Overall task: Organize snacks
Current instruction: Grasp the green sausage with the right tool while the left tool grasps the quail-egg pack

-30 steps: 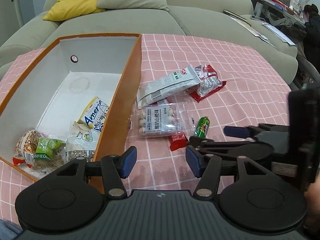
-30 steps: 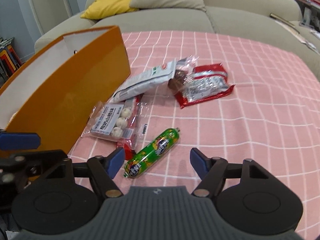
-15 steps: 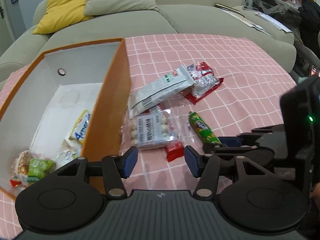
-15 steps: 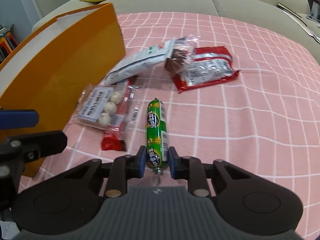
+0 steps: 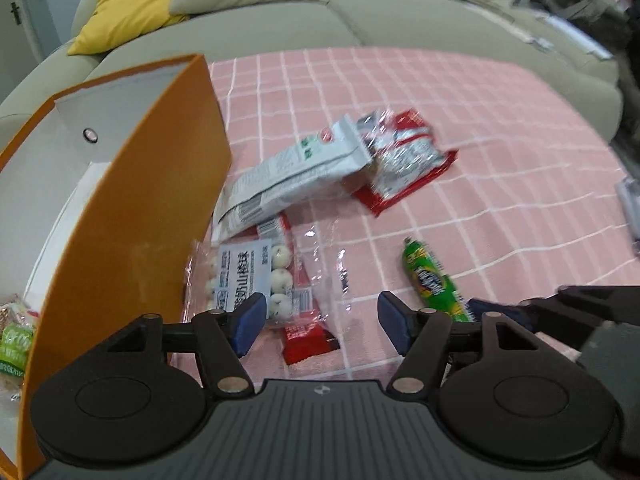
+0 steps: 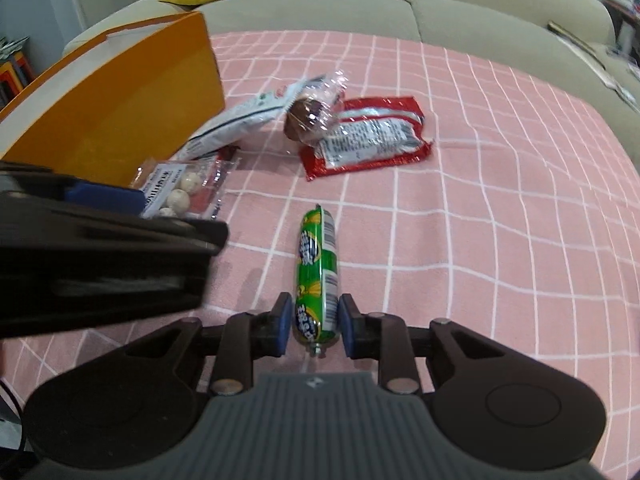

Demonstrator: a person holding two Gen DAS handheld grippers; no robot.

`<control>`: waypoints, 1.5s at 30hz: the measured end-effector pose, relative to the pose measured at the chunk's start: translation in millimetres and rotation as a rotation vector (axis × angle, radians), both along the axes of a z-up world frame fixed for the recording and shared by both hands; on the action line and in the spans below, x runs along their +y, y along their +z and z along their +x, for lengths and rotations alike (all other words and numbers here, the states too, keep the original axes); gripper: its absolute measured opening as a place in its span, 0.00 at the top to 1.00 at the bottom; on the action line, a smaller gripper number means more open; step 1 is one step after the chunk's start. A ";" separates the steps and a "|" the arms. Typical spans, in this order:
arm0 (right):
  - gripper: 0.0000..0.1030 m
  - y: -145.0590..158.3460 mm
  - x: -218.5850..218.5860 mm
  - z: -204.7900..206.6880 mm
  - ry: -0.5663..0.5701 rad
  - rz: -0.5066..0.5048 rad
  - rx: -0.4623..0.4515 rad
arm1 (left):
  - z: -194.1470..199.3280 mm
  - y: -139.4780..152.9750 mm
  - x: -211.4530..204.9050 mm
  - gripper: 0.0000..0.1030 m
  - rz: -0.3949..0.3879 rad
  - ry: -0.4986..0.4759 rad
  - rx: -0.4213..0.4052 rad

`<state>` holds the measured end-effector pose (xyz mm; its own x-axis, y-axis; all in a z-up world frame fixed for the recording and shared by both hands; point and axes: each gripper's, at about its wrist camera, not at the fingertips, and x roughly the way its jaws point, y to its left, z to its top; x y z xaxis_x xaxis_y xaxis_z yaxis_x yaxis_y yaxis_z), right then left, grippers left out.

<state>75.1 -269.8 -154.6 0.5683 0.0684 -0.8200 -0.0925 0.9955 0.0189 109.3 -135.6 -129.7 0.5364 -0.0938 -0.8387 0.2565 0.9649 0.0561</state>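
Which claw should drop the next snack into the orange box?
Right claw: its pads already grip the green sausage. Left claw is open and empty over the clear packet.

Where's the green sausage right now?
In the right wrist view, the green sausage lies on the pink tablecloth, its near end between the right tool's fingers, right of the ball-snack packet.

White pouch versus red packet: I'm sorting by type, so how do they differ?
The white pouch is white with green marks; the red packet is red with a silver panel. The white pouch lies close to the orange box; the red packet lies farther out. Both lie on the pink cloth.
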 end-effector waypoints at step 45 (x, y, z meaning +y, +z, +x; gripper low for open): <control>0.82 11.5 1.5 -30.9 0.037 0.083 0.043 | -78.3 8.8 85.1 0.32 -0.213 0.130 0.273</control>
<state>44.2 -268.3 -143.1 0.5283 0.1570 -0.8344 -0.1263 0.9864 0.1056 31.0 -50.5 -120.8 0.3146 -0.2276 -0.9215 0.1093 0.9731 -0.2030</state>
